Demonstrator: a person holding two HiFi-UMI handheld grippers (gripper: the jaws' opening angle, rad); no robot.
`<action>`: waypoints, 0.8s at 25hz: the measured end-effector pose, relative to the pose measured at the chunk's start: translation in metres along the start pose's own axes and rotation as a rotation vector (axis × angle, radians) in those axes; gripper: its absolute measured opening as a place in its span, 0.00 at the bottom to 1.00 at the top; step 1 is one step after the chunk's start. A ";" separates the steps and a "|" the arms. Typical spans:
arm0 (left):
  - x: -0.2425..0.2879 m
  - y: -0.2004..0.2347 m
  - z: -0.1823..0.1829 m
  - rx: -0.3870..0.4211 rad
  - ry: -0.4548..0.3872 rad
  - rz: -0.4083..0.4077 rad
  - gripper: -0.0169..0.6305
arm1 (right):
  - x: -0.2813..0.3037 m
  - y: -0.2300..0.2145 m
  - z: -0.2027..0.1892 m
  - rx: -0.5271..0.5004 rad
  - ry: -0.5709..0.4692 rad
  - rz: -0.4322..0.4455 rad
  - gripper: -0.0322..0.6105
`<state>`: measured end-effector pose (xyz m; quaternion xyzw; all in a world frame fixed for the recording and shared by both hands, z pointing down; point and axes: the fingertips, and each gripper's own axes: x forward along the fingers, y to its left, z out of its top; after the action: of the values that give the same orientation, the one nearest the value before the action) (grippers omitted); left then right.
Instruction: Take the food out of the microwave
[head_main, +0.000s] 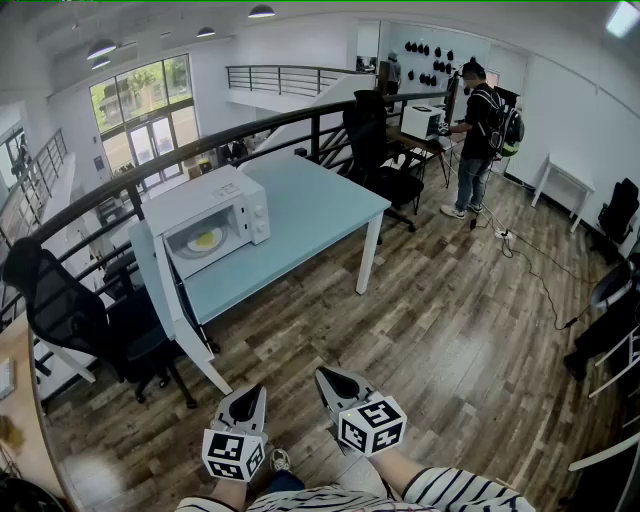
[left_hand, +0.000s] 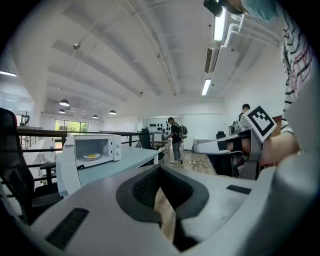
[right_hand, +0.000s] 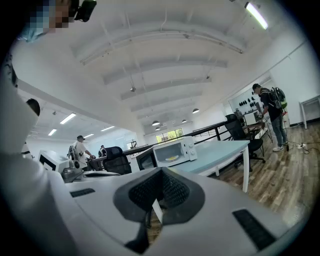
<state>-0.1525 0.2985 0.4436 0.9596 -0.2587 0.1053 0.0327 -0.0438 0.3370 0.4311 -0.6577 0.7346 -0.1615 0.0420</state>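
A white microwave (head_main: 212, 213) stands on the light blue table (head_main: 315, 205), and its door (head_main: 157, 272) hangs open to the left. Inside it lies a plate with yellow food (head_main: 205, 240). The same microwave (left_hand: 93, 148) and food (left_hand: 91, 156) show far off in the left gripper view, and again as microwave (right_hand: 173, 152) and food (right_hand: 171, 158) in the right gripper view. My left gripper (head_main: 247, 397) and right gripper (head_main: 327, 380) are side by side near my body, well short of the table. Both are shut with nothing between the jaws.
Black office chairs (head_main: 70, 320) stand left of the table, and another chair (head_main: 375, 150) stands behind it. A black railing (head_main: 250, 125) runs along the far side. A person with a backpack (head_main: 478, 135) stands at a desk at the back right. Cables (head_main: 535, 275) lie on the wooden floor.
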 end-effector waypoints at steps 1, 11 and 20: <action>-0.001 -0.003 0.001 -0.010 -0.009 -0.002 0.06 | -0.004 -0.001 0.000 -0.007 -0.004 0.004 0.09; 0.011 -0.017 -0.004 -0.044 -0.026 0.008 0.06 | -0.010 -0.022 0.002 -0.046 -0.038 -0.011 0.10; 0.084 0.023 0.004 -0.079 -0.016 -0.010 0.24 | 0.052 -0.063 0.017 -0.017 -0.022 -0.027 0.31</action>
<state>-0.0926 0.2372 0.4586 0.9597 -0.2581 0.0870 0.0690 0.0144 0.2779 0.4410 -0.6697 0.7264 -0.1484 0.0421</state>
